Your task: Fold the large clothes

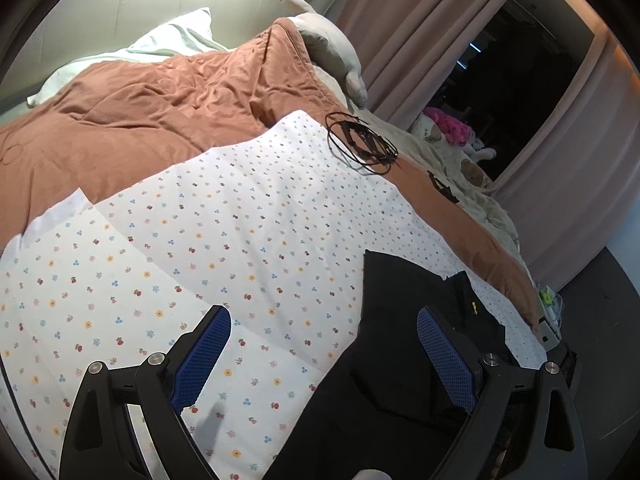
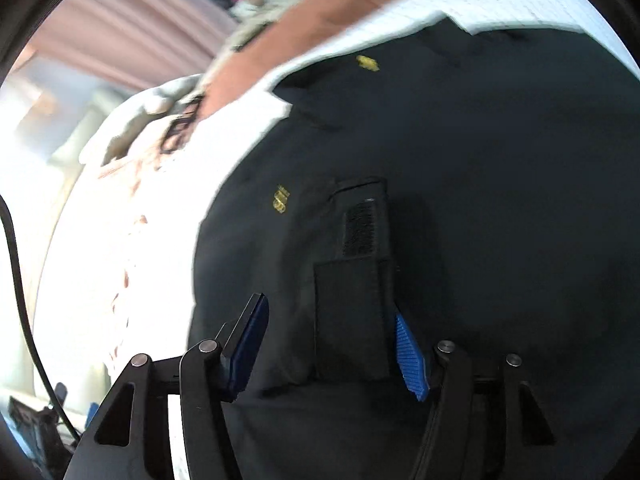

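- A bed fills both views, spread with one white floral sheet [image 1: 248, 216] dotted with small coloured flowers; pink curtains [image 1: 420, 20] hang behind it beside one dark window opening [image 1: 516, 92].
- One rust-orange quilt [image 1: 160, 100] lies rumpled across the far half of the bed, and one pale pillow [image 1: 176, 36] shows behind it.
- One grey plush toy [image 1: 332, 44] rests on the quilt's far edge; one pink plush toy [image 1: 448, 124] sits among other soft things near the window, too small to count.
- One loop of thin black cord [image 1: 360, 144] lies at the sheet's far corner.
- One black garment [image 2: 460, 184] lies on the sheet at the near right of the bed in the left wrist view, and fills most of the right wrist view.
- Two small yellow marks [image 2: 281, 199] show on the garment's cloth, and one strip of hook-and-loop tape [image 2: 360, 232] sits on a flap.
- The left gripper [image 1: 324, 356] hangs above the sheet and the garment's edge, its two blue pads wide apart with nothing pressed between them.
- The right gripper [image 2: 332, 344] is low over the garment with its two blue pads apart; a dark flap of the garment lies between them, the right pad at its edge, the left pad clear of it.
- The right wrist view is blurred, so finer contact cannot be told.
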A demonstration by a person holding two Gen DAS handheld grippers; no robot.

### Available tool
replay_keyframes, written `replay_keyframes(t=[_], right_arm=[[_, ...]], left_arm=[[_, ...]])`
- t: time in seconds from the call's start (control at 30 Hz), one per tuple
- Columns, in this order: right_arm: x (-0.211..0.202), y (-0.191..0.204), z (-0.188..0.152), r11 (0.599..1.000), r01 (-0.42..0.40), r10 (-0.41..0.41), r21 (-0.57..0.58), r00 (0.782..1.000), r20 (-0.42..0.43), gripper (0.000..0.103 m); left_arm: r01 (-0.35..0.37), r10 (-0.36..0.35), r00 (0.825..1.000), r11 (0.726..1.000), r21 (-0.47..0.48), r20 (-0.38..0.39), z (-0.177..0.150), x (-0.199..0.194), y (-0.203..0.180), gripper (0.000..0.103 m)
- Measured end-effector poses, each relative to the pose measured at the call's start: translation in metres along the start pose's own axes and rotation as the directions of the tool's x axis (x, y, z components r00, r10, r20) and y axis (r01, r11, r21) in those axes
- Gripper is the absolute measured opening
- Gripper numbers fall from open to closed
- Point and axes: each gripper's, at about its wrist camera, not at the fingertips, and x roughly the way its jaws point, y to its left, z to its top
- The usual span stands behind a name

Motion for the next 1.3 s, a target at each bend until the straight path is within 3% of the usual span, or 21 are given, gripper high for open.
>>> replay_keyframes(t=[0.13,0.33,0.5,0.6,0.77,1.0,1.17,1.3], right_arm=[[0.007,0.055,-0.001,0.981,-0.168,0.166,-0.094,0.986,-0.036,0.061],[0.012,0.093,-0.017,0.963,-0.202,0.194,-0.176,0.979,-0.062,0.061],[-0.011,0.077,-0.025,0.969,-0.116,0.111,-0.218,0.993,-0.036,0.062],[-0.045,0.048,-0.028,0.976,-0.062,0.061,-0.210,0.998,-0.011,0.062],[-0.113,0.000,-0.035,0.984,0.036,-0.024,-0.175,0.997,0.069,0.074],[-0.213,-0.043,-0.055,0.969,0.184,-0.149,-0.163,0.968,0.203,0.076],[-0.251,-0.059,-0.074,0.973,0.187,-0.149,-0.137,0.958,0.247,0.076],[-0.277,-0.069,-0.093,0.955,0.245,-0.188,-0.165,0.936,0.299,0.076]], left_arm=[[-0.029,0.029,1.000,1.000,-0.011,-0.007,0.000,0.003,0.006,0.095],[-0.059,0.058,0.998,0.998,-0.015,-0.029,0.001,0.001,0.006,0.095],[-0.074,0.075,0.996,0.997,0.036,-0.038,0.000,-0.012,-0.006,0.095],[-0.062,0.068,0.996,0.992,0.107,-0.058,-0.007,-0.017,-0.019,0.095],[-0.067,0.076,0.997,0.975,0.213,-0.032,-0.021,-0.040,-0.044,0.095],[-0.009,0.013,1.000,0.953,0.304,-0.009,-0.054,-0.089,-0.067,0.095],[0.009,-0.014,1.000,0.932,0.361,0.011,-0.073,-0.126,-0.075,0.095],[0.021,-0.042,0.998,0.923,0.383,0.048,-0.085,-0.157,-0.071,0.095]])
